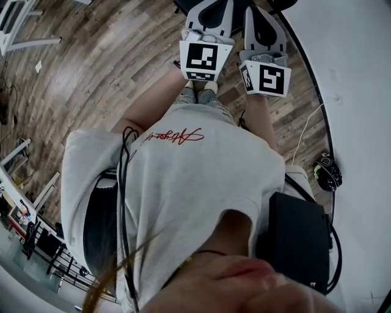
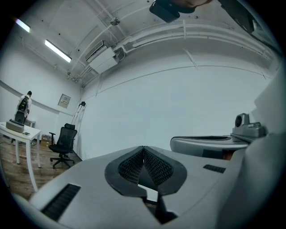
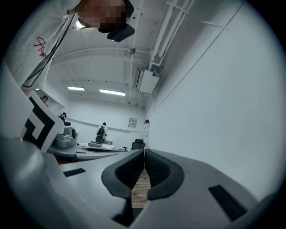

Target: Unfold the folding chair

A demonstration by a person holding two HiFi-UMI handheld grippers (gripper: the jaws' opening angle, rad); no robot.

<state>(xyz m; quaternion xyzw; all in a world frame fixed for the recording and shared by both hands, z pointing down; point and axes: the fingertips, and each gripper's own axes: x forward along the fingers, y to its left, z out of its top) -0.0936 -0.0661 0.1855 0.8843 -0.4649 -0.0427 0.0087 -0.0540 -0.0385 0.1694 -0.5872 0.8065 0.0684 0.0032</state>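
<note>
head view: my left claw [image 1: 209, 15] and right claw [image 1: 264, 27] sit at 12 o'clock, side by side and pointing level over a grey-brown plank floor [image 1: 110, 67], with a smooth white wall [image 1: 360, 92] curving round at 3 o'clock. i see no folding chair here. left gripper view: the ribbed black pads [image 2: 129, 167] meet in a tight seam with nothing between them, so this claw is closed and empty. beyond it is bare wall, and at 9 o'clock a black wheeled office chair [image 2: 62, 145], which does not fold. right gripper view: these pads [image 3: 156, 170] also press together at the tip around nothing, with planks showing below them. the folding chair is out of sight in every view. i expect a stiff, hinged frame, fairly heavy and awkward. i would take the top back rail in one claw and the seat's front edge in the other, clear of the hinges.
</note>
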